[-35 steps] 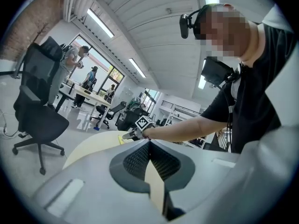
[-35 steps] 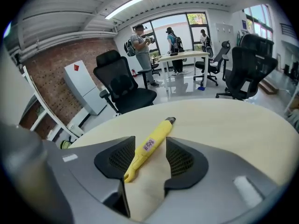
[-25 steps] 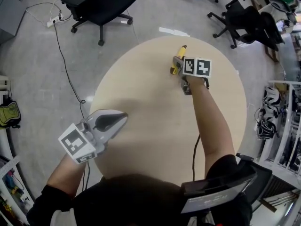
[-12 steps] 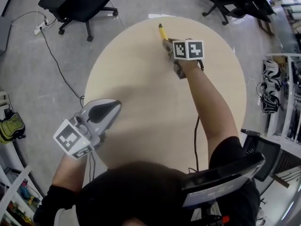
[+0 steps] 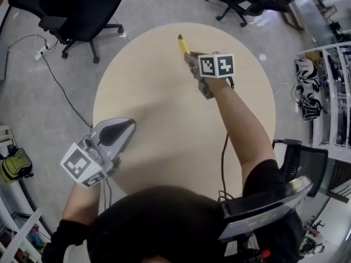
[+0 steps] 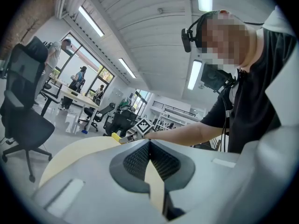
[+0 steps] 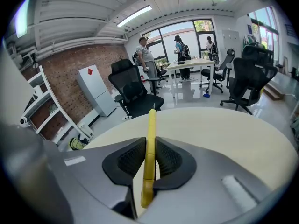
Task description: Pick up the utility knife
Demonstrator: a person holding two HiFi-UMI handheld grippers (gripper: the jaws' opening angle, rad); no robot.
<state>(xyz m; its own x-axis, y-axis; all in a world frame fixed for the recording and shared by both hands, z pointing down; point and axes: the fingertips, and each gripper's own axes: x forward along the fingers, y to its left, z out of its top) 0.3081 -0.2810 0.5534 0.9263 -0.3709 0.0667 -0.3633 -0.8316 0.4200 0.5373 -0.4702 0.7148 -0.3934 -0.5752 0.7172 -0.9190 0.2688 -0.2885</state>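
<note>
- Overhead, the right gripper (image 5: 190, 61) was seen near the far edge of the round, pale wooden table (image 5: 159, 125), its jaws drawn in tight on the utility knife (image 5: 183, 44).
- The knife's yellow body stuck out beyond the jaws, its tip pointing away from the person toward the table's far rim.
- In the right gripper view, the two dark ribbed pads (image 7: 128, 160) pressed on either side of the knife (image 7: 150, 125). The knife ran lengthwise between them, one end reaching past the jaws and the other lying back inside the gripper (image 7: 148, 148).
- The knife appeared to be held clear of the tabletop (image 7: 224, 129), which spread out pale below and beyond it.
- The left gripper (image 5: 129, 126) hung over the table's near left edge, well apart from the knife and pointing across the table.
- In the left gripper view, that gripper's (image 6: 149, 143) pads met at their tips and held nothing.
- From there, the knife's yellow end (image 6: 115, 136) and the right gripper's marker cube (image 6: 144, 125) showed across the table, at the end of the person's outstretched forearm (image 6: 187, 132).
- Black office chairs (image 5: 82, 12) stood on the grey floor beyond the table, and a cable (image 5: 60, 86) trailed past its left side.
</note>
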